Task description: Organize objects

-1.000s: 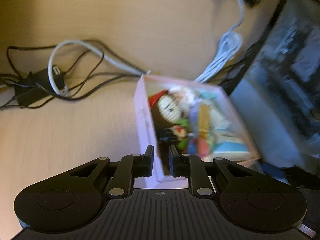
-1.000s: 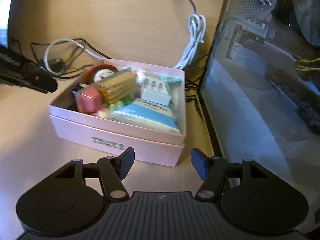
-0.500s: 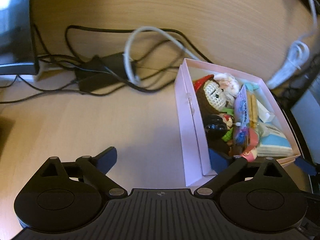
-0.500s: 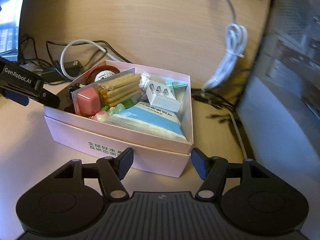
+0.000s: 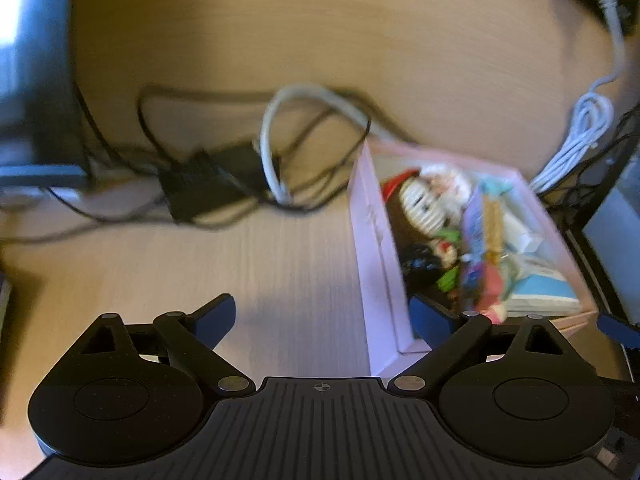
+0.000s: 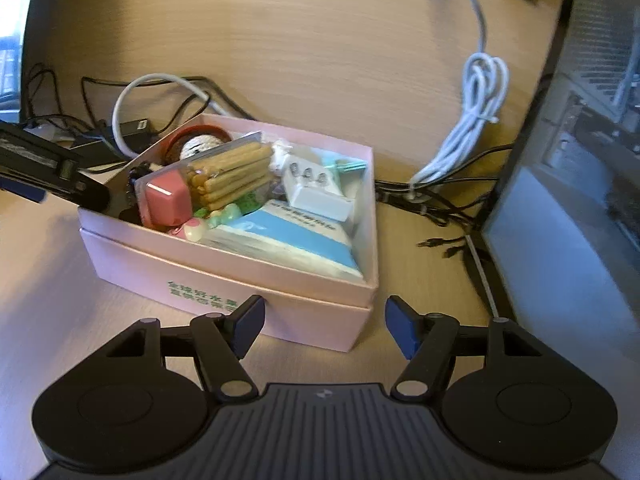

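A pink cardboard box [image 6: 224, 268] full of small items sits on the wooden desk; it also shows in the left wrist view [image 5: 376, 248]. Inside are a snack pack of biscuit sticks [image 6: 228, 176], a pink block [image 6: 166, 198], a blue-and-white packet [image 6: 288, 236], a white plug adapter [image 6: 316, 192] and a crocheted doll [image 5: 424, 204]. My left gripper [image 5: 324, 316] is open, straddling the box's left wall, one finger inside. My right gripper [image 6: 324, 326] is open and empty, just in front of the box's near wall.
Tangled black cables and a power adapter [image 5: 208, 184] lie behind and left of the box. A coiled white cable [image 6: 472, 120] hangs at the right. A computer case [image 6: 580, 160] stands at the right edge, a monitor base [image 5: 36, 176] at the left.
My left gripper opened from nearly shut and now straddles the box's left wall. My right gripper moved a little closer to the box and stayed open.
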A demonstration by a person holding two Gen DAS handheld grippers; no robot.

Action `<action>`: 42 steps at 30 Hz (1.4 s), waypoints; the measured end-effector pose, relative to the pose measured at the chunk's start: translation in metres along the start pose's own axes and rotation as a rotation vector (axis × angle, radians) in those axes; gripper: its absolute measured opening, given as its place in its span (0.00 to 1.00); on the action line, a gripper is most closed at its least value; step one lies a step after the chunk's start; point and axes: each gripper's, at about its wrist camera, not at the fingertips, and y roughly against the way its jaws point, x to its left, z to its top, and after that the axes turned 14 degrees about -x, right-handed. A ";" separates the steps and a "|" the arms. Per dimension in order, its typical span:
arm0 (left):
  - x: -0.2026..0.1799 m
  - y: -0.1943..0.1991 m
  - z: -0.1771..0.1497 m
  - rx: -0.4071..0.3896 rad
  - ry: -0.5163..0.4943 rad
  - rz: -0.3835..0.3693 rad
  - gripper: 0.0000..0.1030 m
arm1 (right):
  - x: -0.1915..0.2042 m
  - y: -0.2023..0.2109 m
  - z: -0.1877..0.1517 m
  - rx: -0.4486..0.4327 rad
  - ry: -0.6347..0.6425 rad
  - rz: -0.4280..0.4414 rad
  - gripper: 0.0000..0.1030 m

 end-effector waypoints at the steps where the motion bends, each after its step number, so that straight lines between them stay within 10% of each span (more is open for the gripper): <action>1: 0.000 0.014 0.000 -0.030 -0.007 -0.002 0.95 | -0.001 0.005 0.001 0.003 -0.017 -0.003 0.76; 12: -0.013 0.113 -0.103 0.041 -0.084 -0.141 0.95 | 0.019 0.099 -0.052 0.118 -0.222 -0.099 1.00; 21: -0.039 0.124 -0.156 -0.009 -0.111 0.019 0.95 | 0.016 0.123 -0.089 0.178 -0.190 -0.061 1.00; 42: -0.064 0.088 -0.149 -0.108 -0.108 0.086 0.97 | -0.008 0.075 -0.089 0.010 -0.208 0.020 1.00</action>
